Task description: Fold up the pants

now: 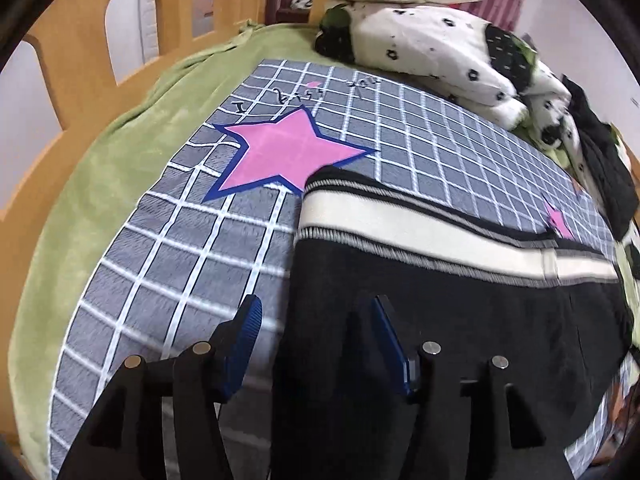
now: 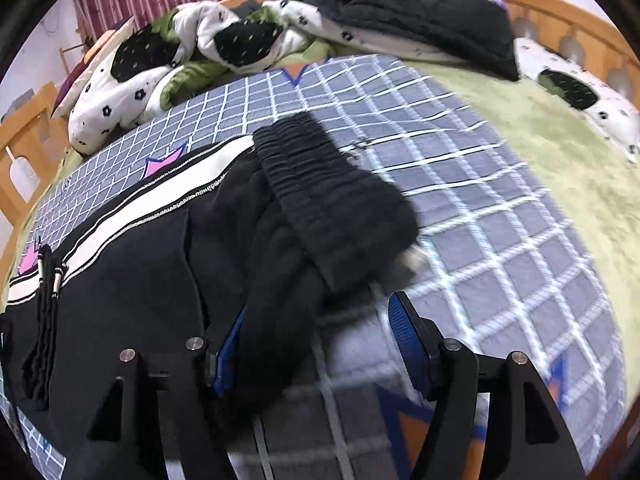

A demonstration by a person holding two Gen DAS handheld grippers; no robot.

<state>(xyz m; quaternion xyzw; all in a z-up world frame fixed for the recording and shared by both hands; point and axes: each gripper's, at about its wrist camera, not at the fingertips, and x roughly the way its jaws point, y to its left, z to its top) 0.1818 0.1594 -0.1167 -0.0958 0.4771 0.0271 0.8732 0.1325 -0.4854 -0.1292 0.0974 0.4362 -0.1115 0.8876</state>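
Black pants (image 1: 440, 304) with a cream side stripe lie on a grey checked blanket (image 1: 168, 248). In the left wrist view my left gripper (image 1: 316, 324) is open, low over the pants' left edge, its right finger above black cloth and its left finger above the blanket. In the right wrist view the pants (image 2: 152, 264) lie at left, and a ribbed elastic cuff (image 2: 328, 200) lies folded over on top. My right gripper (image 2: 316, 328) is open, and black cloth lies between its fingers. Drawstrings (image 2: 50, 280) show at the left.
A pink star (image 1: 288, 152) is printed on the blanket. A green cover (image 1: 100, 184) lies under it. Floral bedding and pillows (image 1: 432, 40) are piled at the far side, with a black garment (image 2: 432, 12) on top. A wooden bed rail (image 1: 80, 80) surrounds the bed.
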